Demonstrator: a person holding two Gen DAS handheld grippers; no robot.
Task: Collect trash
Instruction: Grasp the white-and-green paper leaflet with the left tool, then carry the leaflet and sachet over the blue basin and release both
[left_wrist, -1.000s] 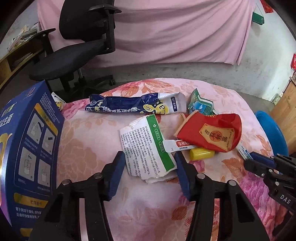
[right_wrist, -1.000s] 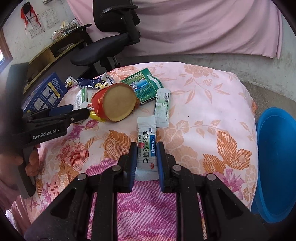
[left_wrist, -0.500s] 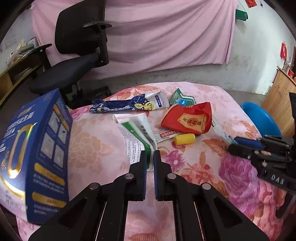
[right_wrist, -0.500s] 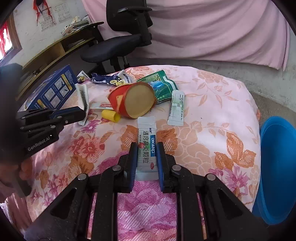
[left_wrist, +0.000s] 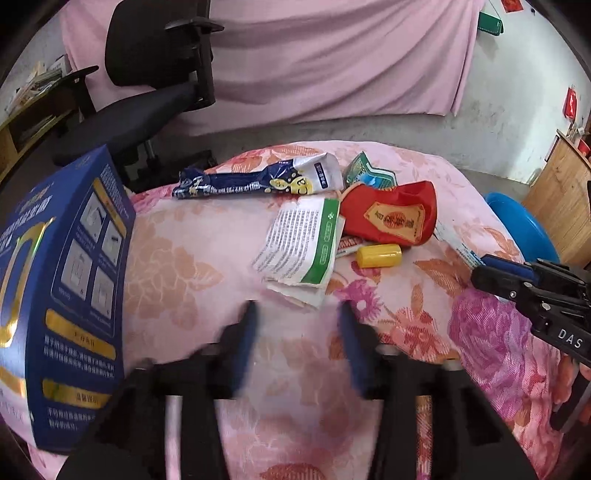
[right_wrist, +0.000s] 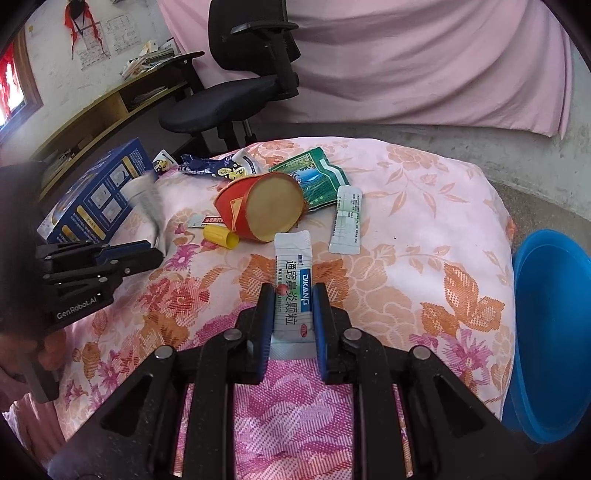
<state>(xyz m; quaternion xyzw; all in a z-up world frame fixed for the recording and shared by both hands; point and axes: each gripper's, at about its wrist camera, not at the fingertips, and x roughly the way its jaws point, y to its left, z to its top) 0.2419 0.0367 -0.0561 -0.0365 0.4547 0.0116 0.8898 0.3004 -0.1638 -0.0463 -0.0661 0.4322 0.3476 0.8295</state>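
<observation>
My left gripper (left_wrist: 299, 325) hovers over the flowered cloth, its blurred jaws opening with nothing between them. Just beyond its fingertips lies a folded white and green packet (left_wrist: 303, 243); in the right wrist view the packet (right_wrist: 144, 199) is a blur above the left gripper (right_wrist: 155, 254). My right gripper (right_wrist: 293, 291) is shut on a white sachet (right_wrist: 293, 258) with a blue label, lying flat on the cloth. Further back sit a crushed red paper cup (left_wrist: 391, 218), a yellow cap (left_wrist: 378, 255), a blue and white wrapper (left_wrist: 258, 181) and a green sachet (right_wrist: 314, 177).
A tall blue box (left_wrist: 62, 277) stands at the left edge of the cloth. A blue basin (right_wrist: 554, 325) sits low at the right, beside the table. A black office chair (left_wrist: 147, 92) is behind the table. A white strip packet (right_wrist: 347, 221) lies near the cup.
The left jaws closed on the white and green packet and raised it, then spread again; the packet is now on the cloth. The right gripper kept its grip and place.
</observation>
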